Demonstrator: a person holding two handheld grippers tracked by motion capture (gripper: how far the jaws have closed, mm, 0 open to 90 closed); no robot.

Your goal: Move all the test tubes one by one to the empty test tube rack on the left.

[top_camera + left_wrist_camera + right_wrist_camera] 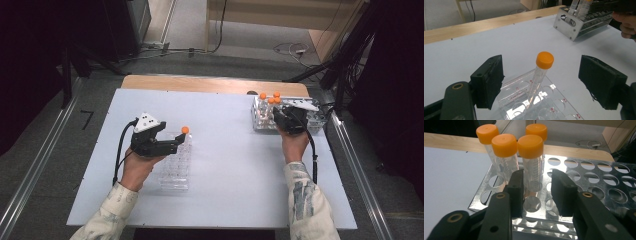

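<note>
High view: grey floor and a wooden strip lie beyond the white tabletop [225, 165]. Landmark is the clear rack [177, 167], near the tabletop's left-centre. Bare white surface runs from the clear rack out to the right and toward the person's edge, plenty of open room. One orange-capped tube [185, 131] stands at the clear rack's far end. The left tool [176, 143] sits at that same far end, jaws either side of the tube. Well apart to the right of the clear rack, close to the far right corner, stands the metal rack [260, 120], holding four orange-capped tubes. The right tool [278, 116] is on it.

Left gripper view: the orange-capped tube [539, 77] leans in a well of the clear rack [541, 105]. Left tool [540, 82] released, jaws wide, clear gaps both sides of the tube. Metal rack [571, 27] far off.

Right gripper view: four tubes clustered at the metal rack's [599, 177] left end, many holes vacant to their right. Right tool [536, 192] brackets the nearest tube [532, 165]; left jaw about touching, a gap at the right jaw, not clenched.
</note>
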